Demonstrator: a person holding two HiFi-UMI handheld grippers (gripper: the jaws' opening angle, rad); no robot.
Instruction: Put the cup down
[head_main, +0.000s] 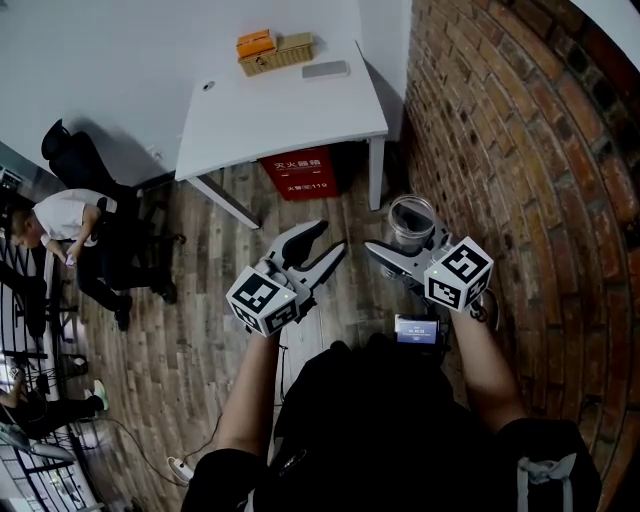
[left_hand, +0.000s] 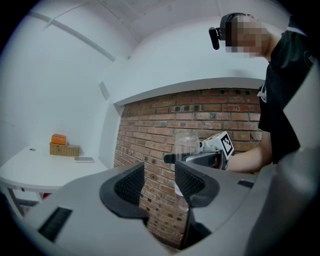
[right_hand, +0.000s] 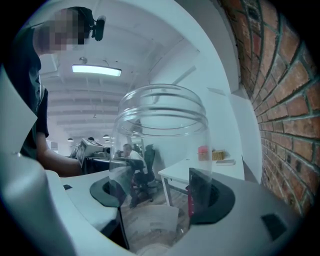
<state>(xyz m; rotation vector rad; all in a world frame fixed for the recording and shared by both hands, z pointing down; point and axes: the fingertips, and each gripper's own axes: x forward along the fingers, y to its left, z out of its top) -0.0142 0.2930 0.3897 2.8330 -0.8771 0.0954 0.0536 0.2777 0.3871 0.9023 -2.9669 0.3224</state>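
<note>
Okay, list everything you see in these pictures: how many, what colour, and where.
table: one, white, by the far wall
basket: one, tan, on the table
box: one, orange, atop the basket
flat device: one, grey, on the table beside the basket
case: one, red, under the table
brick wall: one, red-brown, at right
chair: one, black, far left
seated person: one, white top, left edge
cup: one, clear, in the right tool
left tool: one, grey, open, empty
right tool: one, grey, shut on the cup
</note>
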